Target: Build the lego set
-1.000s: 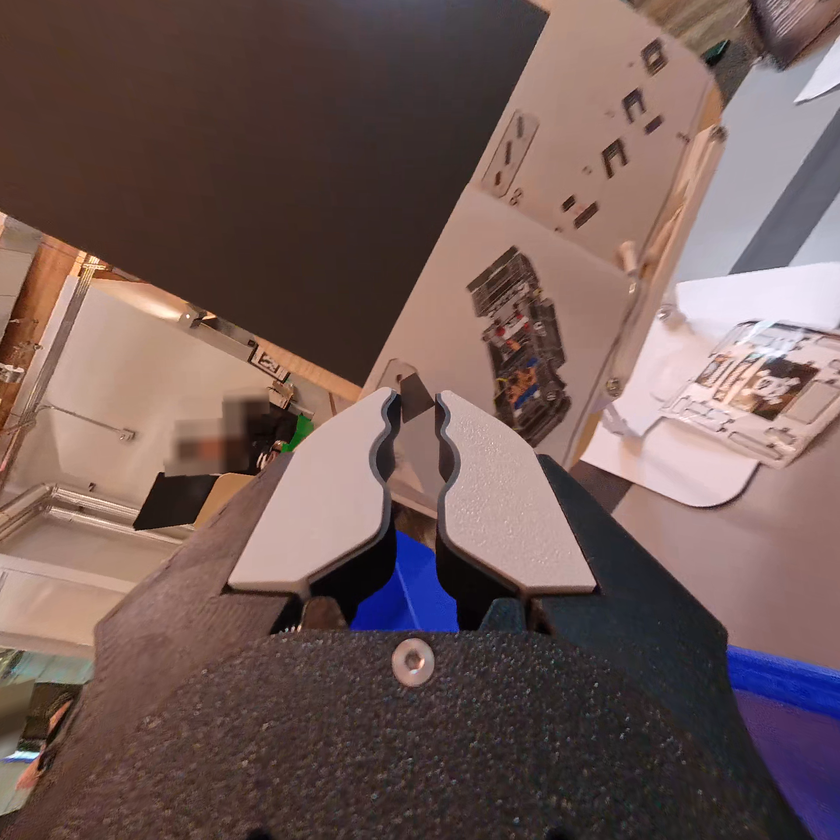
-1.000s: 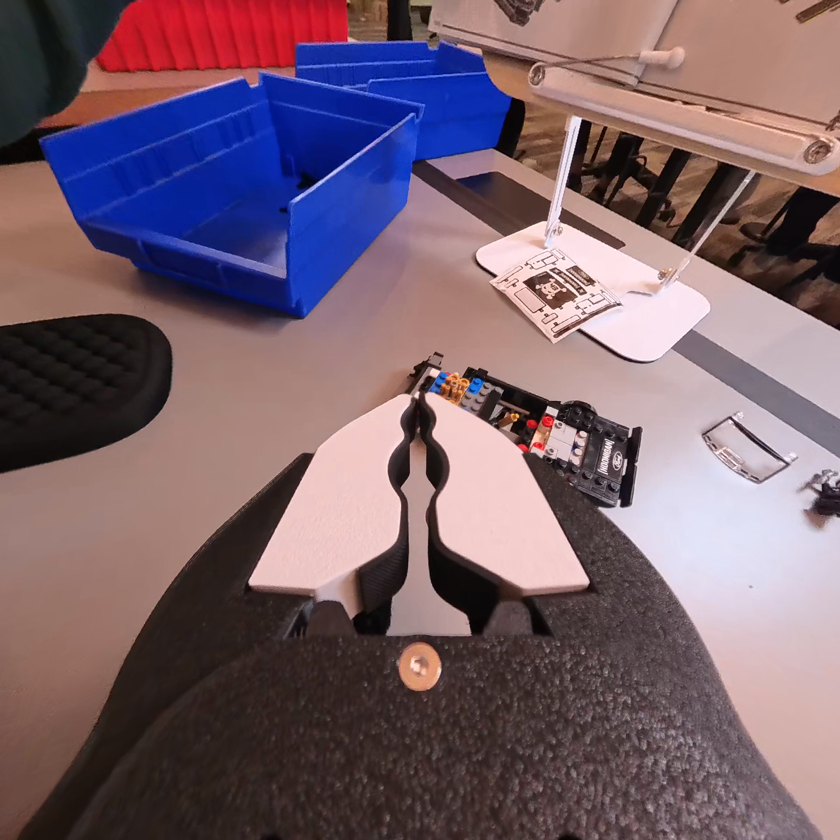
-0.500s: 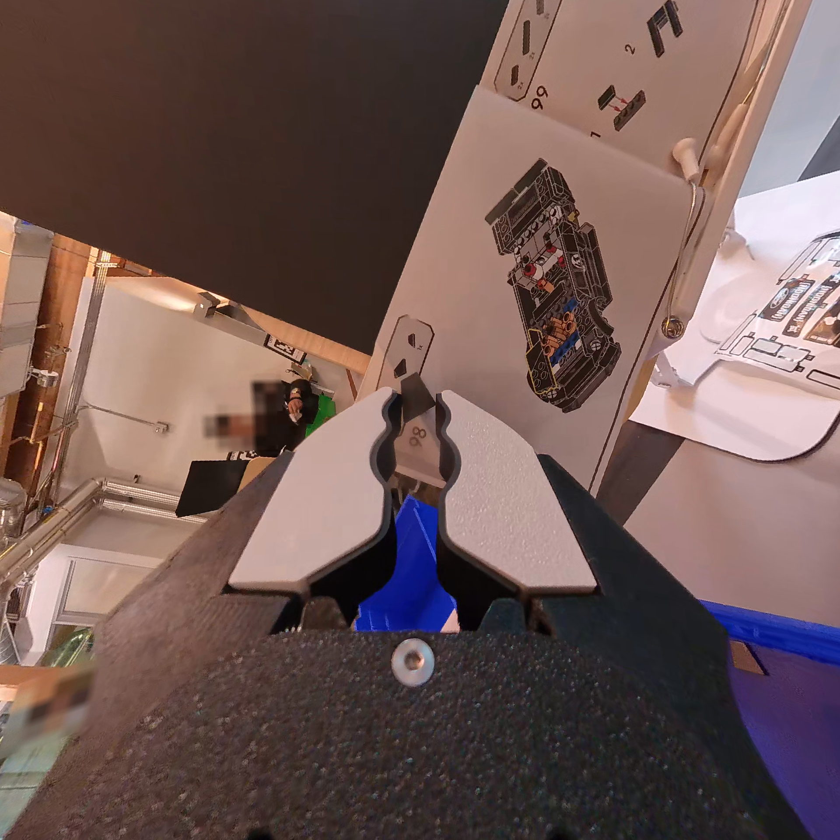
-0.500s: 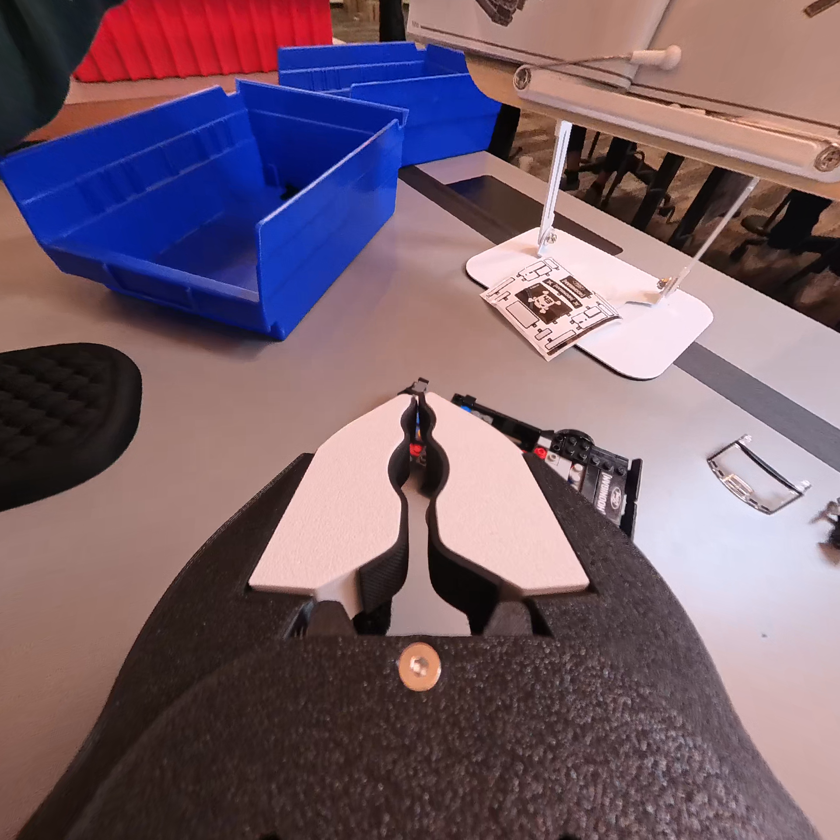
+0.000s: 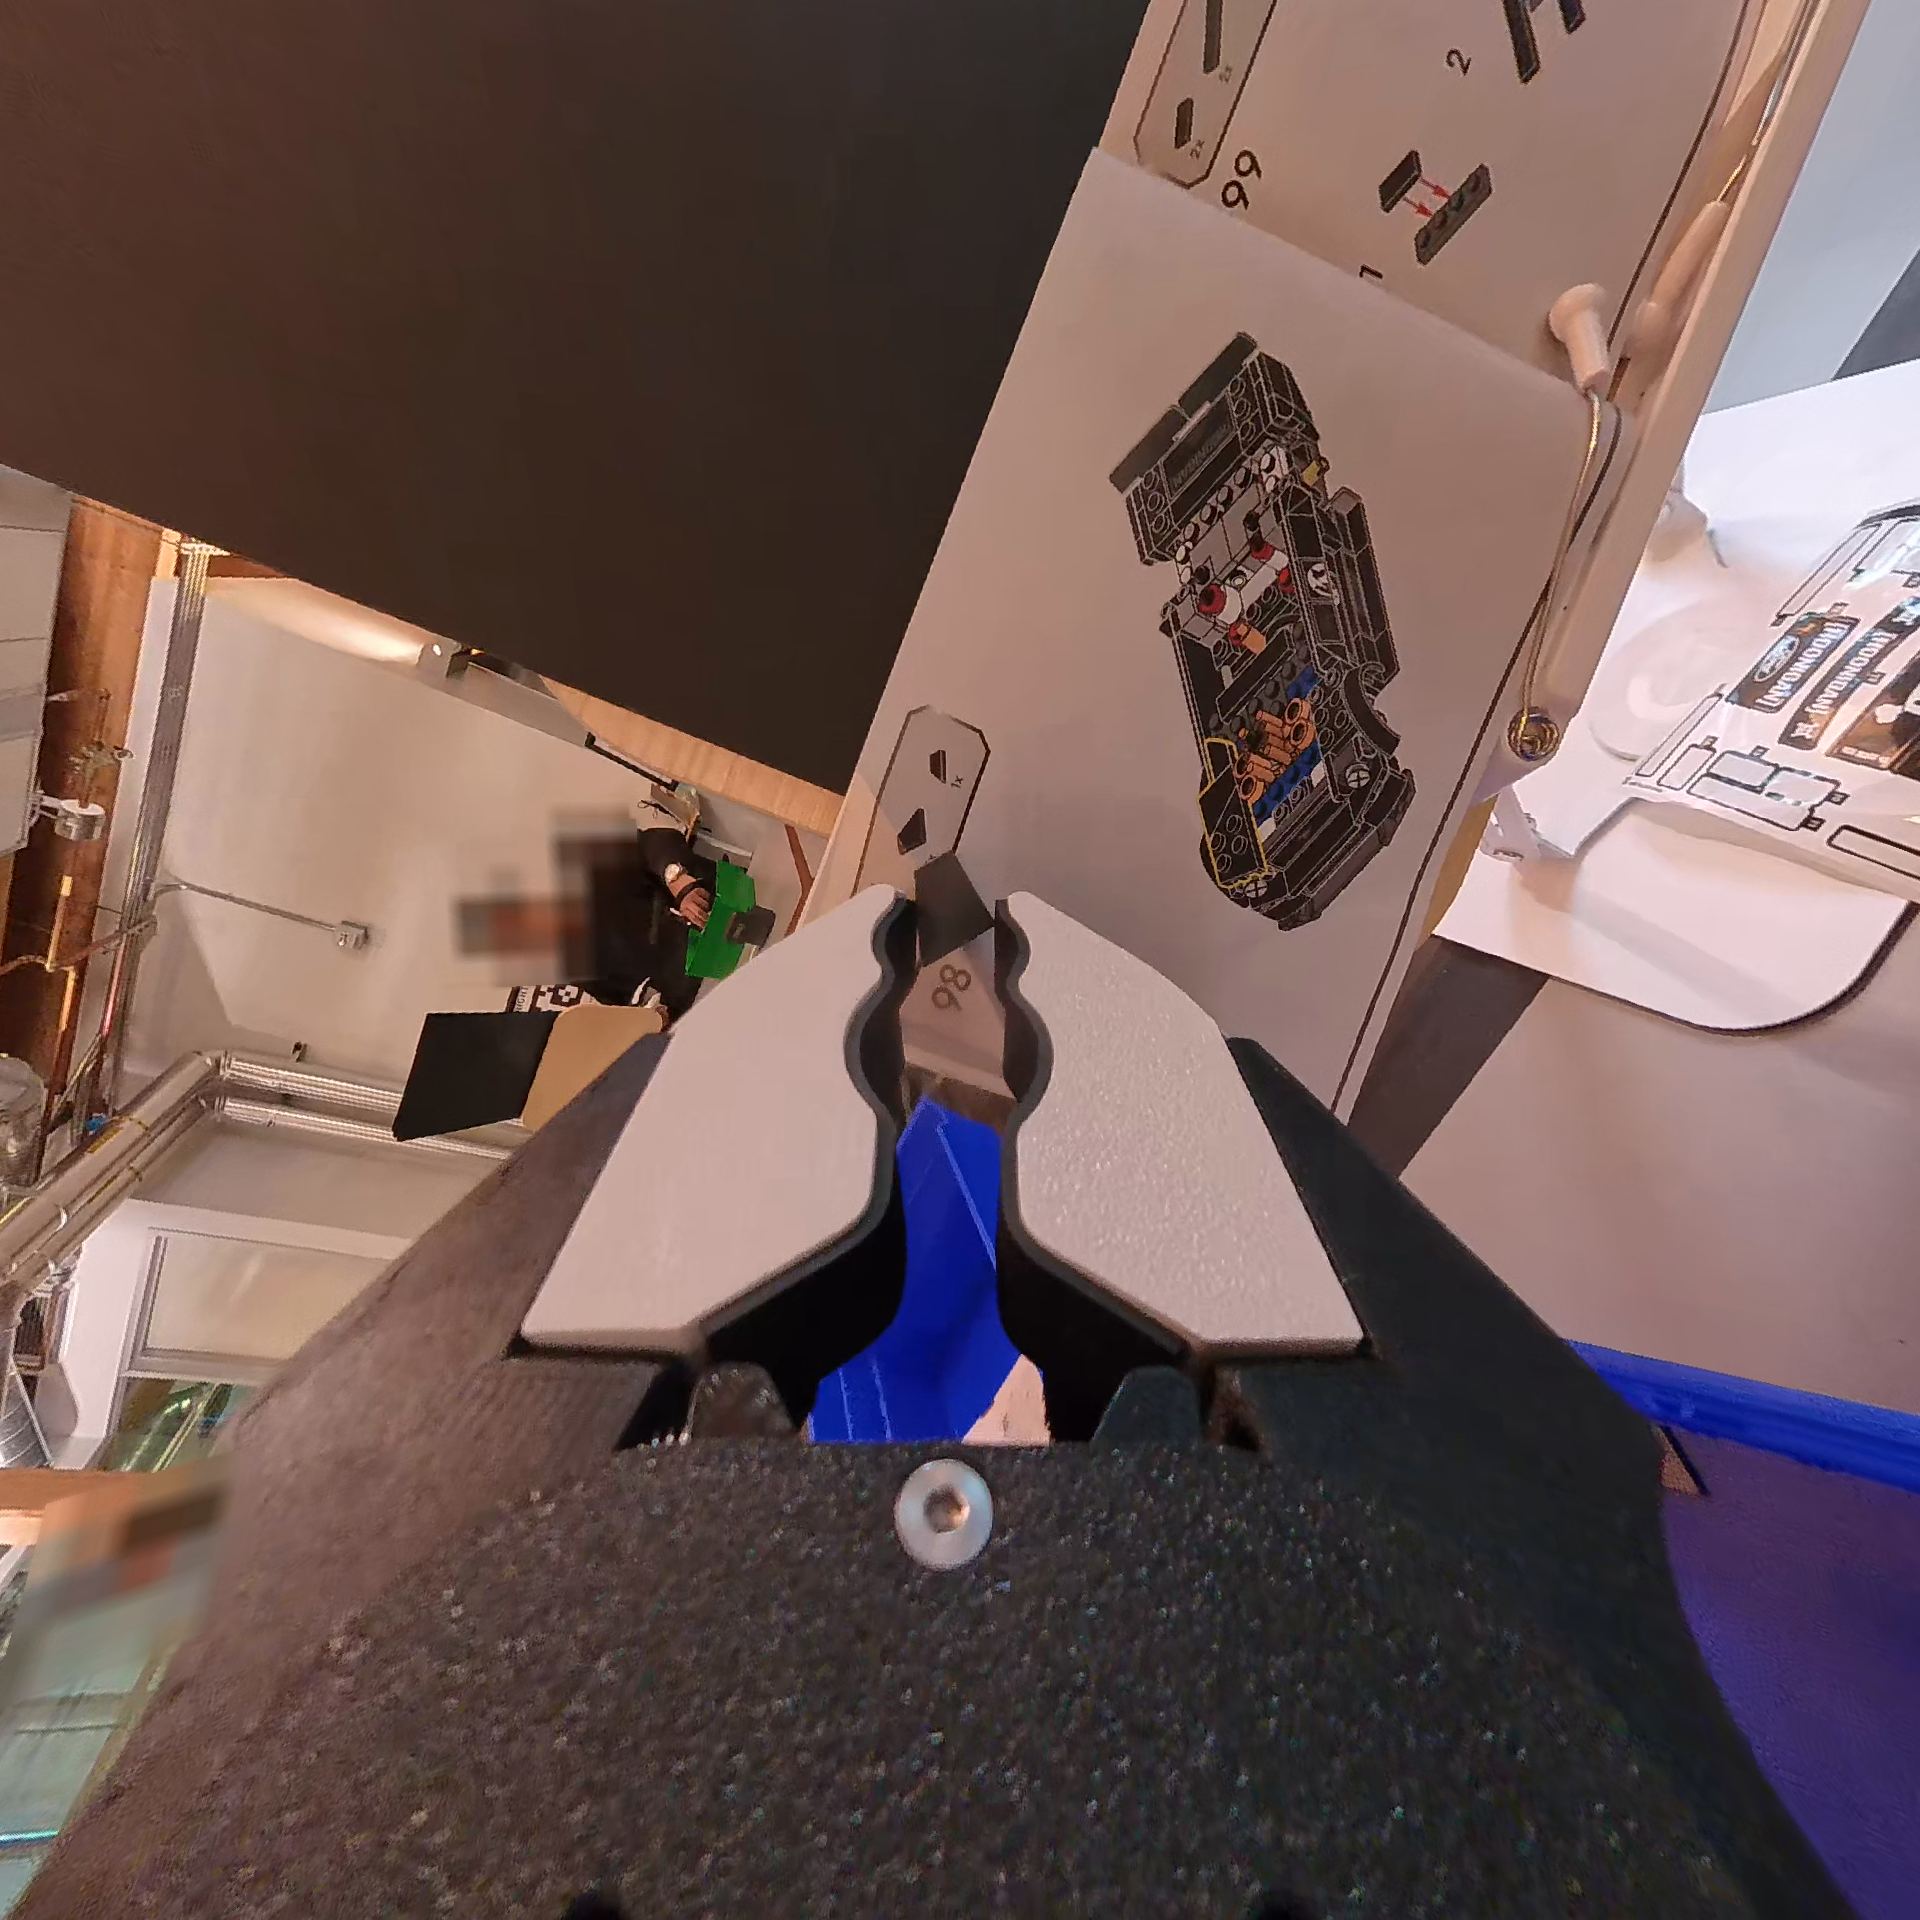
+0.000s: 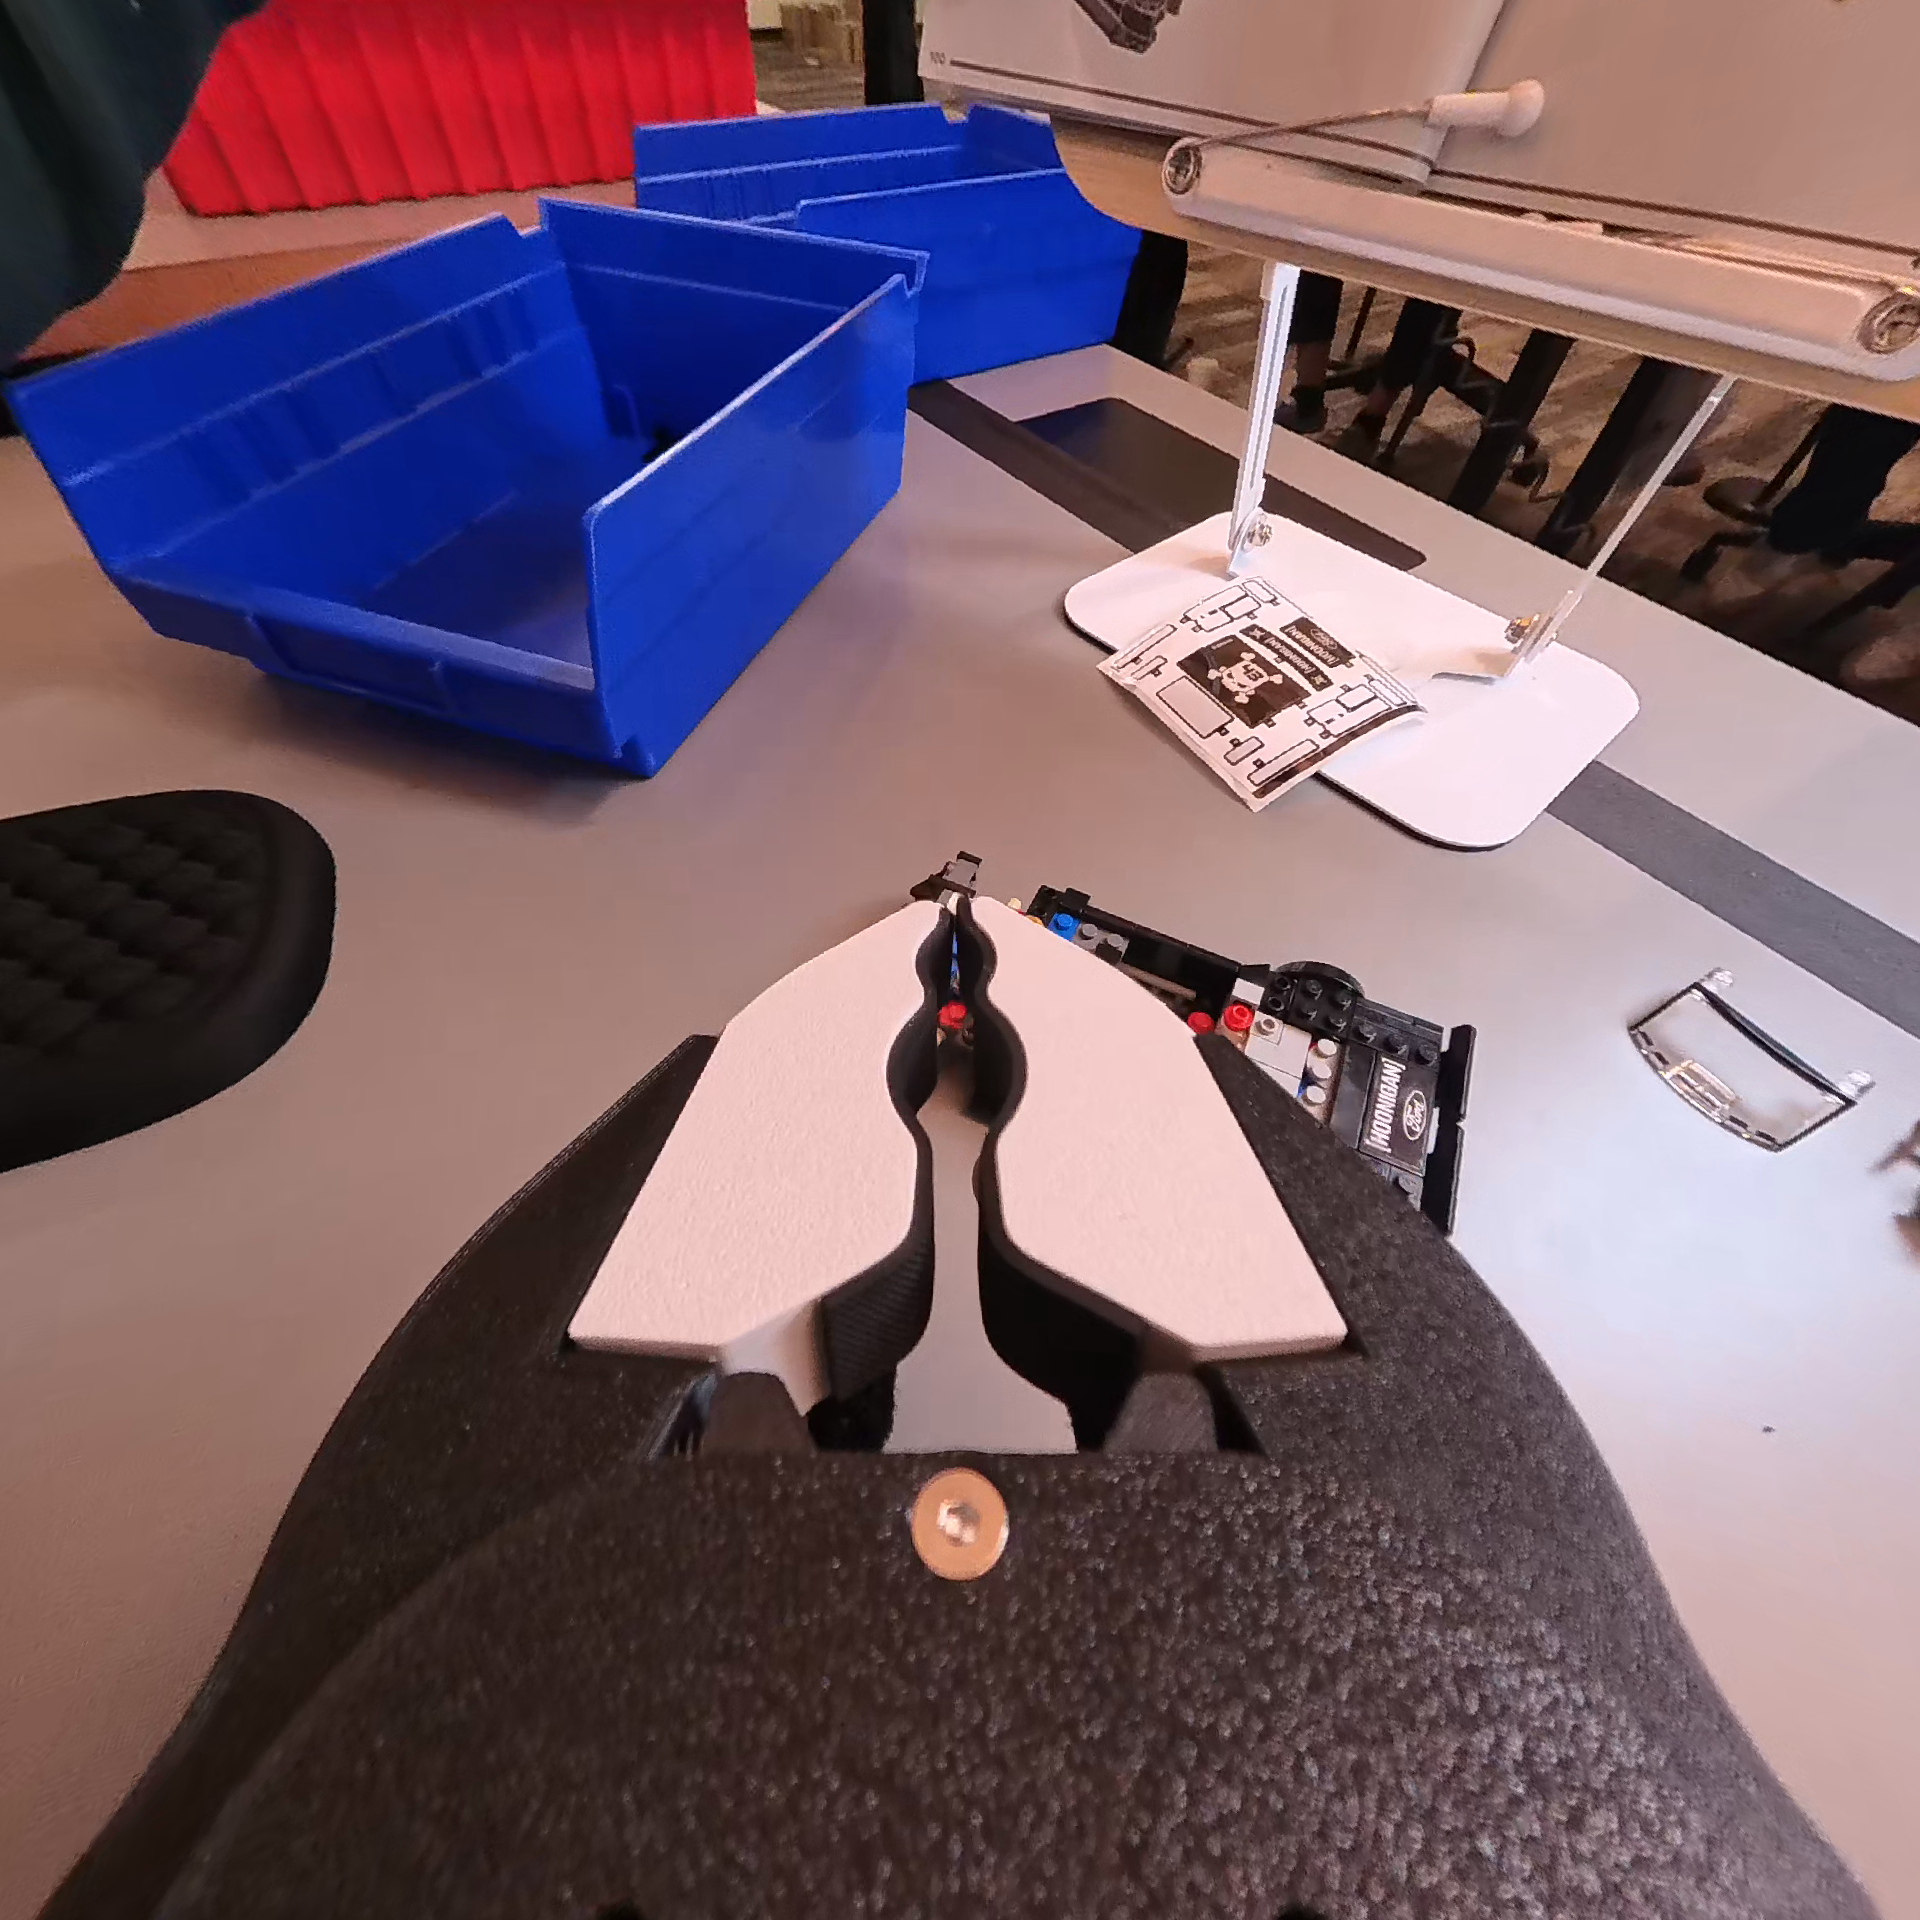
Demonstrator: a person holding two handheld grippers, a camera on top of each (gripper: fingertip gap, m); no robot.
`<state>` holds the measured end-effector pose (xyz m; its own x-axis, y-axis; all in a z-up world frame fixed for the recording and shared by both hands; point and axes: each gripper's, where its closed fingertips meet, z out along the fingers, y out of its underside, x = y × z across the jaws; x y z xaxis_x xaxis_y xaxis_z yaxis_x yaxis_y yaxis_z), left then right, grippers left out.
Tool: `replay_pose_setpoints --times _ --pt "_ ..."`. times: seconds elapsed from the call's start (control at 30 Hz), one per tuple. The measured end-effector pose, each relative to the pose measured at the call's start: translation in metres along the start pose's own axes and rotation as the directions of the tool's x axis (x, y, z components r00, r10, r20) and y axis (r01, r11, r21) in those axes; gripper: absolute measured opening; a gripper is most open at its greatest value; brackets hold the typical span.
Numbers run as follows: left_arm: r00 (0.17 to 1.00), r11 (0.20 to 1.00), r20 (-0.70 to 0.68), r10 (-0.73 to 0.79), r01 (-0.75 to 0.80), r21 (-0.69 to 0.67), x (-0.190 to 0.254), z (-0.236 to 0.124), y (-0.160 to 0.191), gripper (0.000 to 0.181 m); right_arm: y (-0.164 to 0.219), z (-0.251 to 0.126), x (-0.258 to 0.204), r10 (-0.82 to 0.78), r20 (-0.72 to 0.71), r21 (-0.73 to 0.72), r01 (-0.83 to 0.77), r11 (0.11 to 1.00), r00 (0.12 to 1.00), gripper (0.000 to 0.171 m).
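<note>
Spanning scene, grey table (image 6: 727,831); blue bins (image 6: 499,499), dark ceiling (image 5: 520,312).

A workshop-like or lab-like work area, probably inside a large open office. Ahead of the right gripper lies a smooth grey table (image 6: 727,790) bearing open blue plastic storage bins (image 6: 499,499) and a white metal stand holding an instruction booklet (image 6: 1455,717). Beyond it are patterned carpet and dark chair legs (image 6: 1455,416). Past the left gripper, exposed silver ceiling pipes (image 5: 156,1101) and wood panelling (image 5: 94,675) show, tilted sideways and slightly blurred.
</note>
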<state>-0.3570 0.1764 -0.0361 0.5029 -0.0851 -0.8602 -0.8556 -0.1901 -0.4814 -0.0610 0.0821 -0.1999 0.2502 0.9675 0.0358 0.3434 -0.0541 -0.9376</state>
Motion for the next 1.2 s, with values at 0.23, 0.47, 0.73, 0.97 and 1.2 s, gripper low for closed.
replay_pose_setpoints --times 0.23,0.47,0.73,0.97,1.2 --pt "1.0 1.0 -0.008 -0.011 0.011 -0.014 0.004 0.002 0.001 0.014 0.003 -0.001 0.0 0.016 0.007 -0.005 -0.016 1.0 1.0 0.0" --pt "1.0 0.999 -0.006 -0.014 0.014 -0.033 0.006 0.004 0.0 0.014 0.005 -0.001 0.001 0.022 0.01 -0.008 -0.022 1.0 1.0 0.0" --pt "1.0 0.999 -0.012 -0.019 0.018 -0.051 0.011 0.006 0.0 0.014 0.006 -0.002 0.001 0.025 0.014 -0.011 -0.025 1.0 1.0 0.0" --pt "1.0 0.998 -0.014 -0.021 0.02 -0.059 0.011 0.007 0.0 0.015 0.006 -0.003 0.001 0.029 0.015 -0.011 -0.029 1.0 0.999 0.0" --pt "1.0 0.998 -0.016 -0.022 0.021 -0.067 0.011 0.006 0.001 0.014 0.007 -0.003 0.002 0.03 0.015 -0.01 -0.029 1.0 0.999 0.0"
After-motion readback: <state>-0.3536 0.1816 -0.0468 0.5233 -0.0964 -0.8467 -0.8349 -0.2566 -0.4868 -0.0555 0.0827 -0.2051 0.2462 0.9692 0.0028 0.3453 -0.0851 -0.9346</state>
